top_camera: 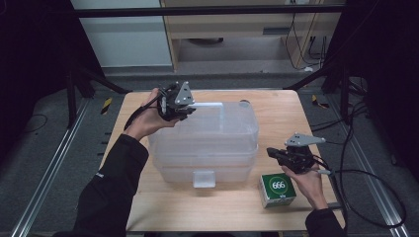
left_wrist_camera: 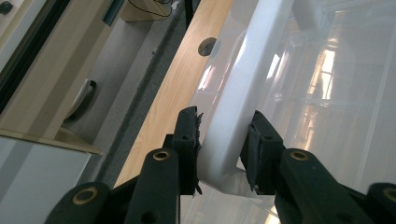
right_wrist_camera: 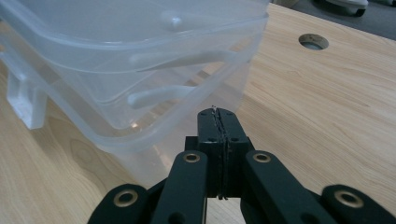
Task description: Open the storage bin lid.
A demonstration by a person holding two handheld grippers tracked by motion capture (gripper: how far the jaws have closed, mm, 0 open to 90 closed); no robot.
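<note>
Jaws clamped around white handle (left_wrist_camera: 233,102).

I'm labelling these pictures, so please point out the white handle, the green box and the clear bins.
white handle (left_wrist_camera: 233,107), left gripper view, its bar between the fingers.
green box (top_camera: 277,188), high view, its top face.
clear bins (top_camera: 237,129), high view, top bin's near wall.

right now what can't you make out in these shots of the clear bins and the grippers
- Left gripper, high view: the grey plate hides its jaws, so its grip on the white handle is told in the left gripper view.
- Stacked clear bins, all views: glare and see-through walls blur the contents.
- Green box, high view: print besides "666" is too small.
- Right gripper, right gripper view: the body is cut off by the bottom edge.
</note>
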